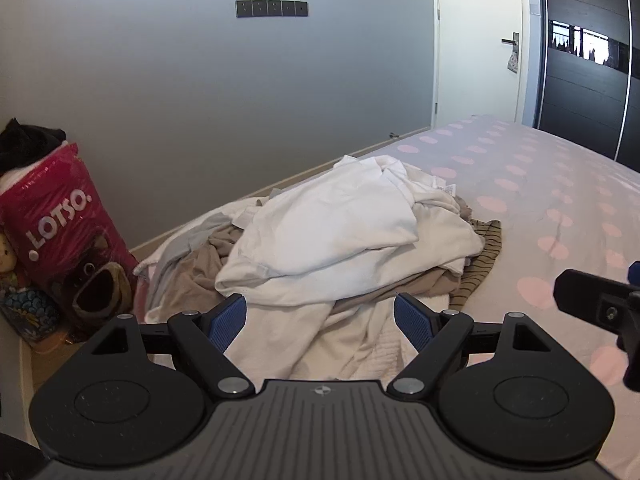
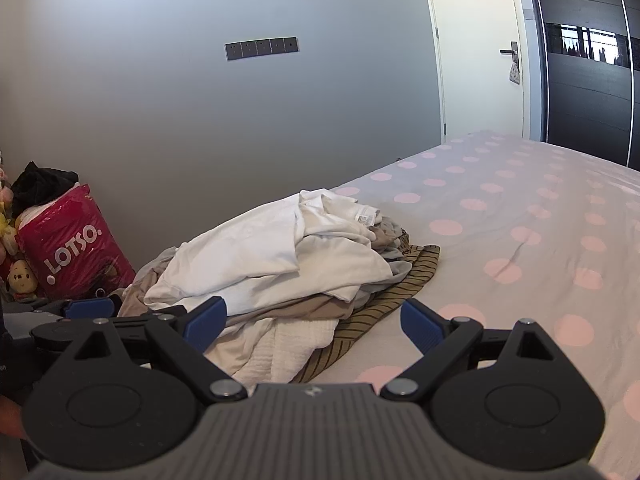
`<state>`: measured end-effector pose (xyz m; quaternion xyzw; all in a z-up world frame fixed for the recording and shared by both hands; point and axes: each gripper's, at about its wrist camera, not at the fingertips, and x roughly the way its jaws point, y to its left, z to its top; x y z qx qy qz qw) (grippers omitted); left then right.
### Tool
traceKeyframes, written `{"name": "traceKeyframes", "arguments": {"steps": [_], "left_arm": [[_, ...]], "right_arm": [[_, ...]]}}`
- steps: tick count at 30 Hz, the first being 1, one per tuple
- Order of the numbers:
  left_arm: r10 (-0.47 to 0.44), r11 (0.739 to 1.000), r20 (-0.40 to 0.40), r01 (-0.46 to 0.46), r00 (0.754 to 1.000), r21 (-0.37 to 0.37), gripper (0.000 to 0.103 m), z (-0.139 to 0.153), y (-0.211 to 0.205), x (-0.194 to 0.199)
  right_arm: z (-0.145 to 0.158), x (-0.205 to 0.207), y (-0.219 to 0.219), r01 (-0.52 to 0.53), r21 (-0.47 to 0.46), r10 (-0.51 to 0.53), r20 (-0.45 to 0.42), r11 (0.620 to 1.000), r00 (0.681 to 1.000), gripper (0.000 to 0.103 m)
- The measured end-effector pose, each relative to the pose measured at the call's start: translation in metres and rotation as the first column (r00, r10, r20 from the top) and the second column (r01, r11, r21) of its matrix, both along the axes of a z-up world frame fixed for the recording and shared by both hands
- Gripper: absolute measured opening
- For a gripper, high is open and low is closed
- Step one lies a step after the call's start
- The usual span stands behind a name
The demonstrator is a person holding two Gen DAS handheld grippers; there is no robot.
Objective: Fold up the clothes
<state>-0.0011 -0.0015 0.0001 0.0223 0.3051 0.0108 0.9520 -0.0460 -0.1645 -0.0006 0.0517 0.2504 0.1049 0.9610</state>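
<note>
Left gripper (image 1: 320, 322) and right gripper (image 2: 314, 326) hover, jaws wide and empty, over the crumpled clothes pile (image 1: 340, 236) on the bed (image 2: 520, 240). Best pinch one garment's edge only.

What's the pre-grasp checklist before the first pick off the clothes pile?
1. Left gripper open, nothing held: ok.
2. Right gripper open, nothing held: ok.
3. White garment on top of the clothes pile, uncovered: ok.
4. Bare polka-dot bedsheet beside the pile for folding: ok.
5. Single layer separable from the garments below: cannot tell.
6. Striped olive garment pinned under the pile: not ok to take first.
</note>
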Motion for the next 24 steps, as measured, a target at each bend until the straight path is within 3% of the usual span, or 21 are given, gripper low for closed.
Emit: {"name": "traceKeyframes", "arguments": {"steps": [7, 10, 16, 24], "left_arm": [[0.007, 0.998, 0.073, -0.011, 0.997, 0.057, 0.081, 0.002, -0.018, -0.01], [-0.007, 1.0, 0.094, 0.005, 0.996, 0.029, 0.081, 0.006, -0.015, -0.014], [-0.053, 0.996, 0.035, 0.055, 0.998, -0.064, 0.081, 0.005, -0.006, -0.007], [-0.045, 0.996, 0.026, 0.046, 0.999, -0.07, 0.074, 0.004, -0.005, -0.008]], "right_arm": [[0.005, -0.003, -0.005, 0.052, -0.003, -0.052, 0.03, 0.999, 0.998, 0.095], [0.001, -0.006, -0.001, 0.064, 0.017, -0.064, 0.028, 0.998, 0.998, 0.095], [-0.002, -0.007, 0.006, 0.073, 0.013, -0.074, 0.027, 0.997, 0.997, 0.095], [-0.002, -0.007, 0.011, 0.067, -0.001, -0.067, 0.032, 0.998, 0.997, 0.095]]}}
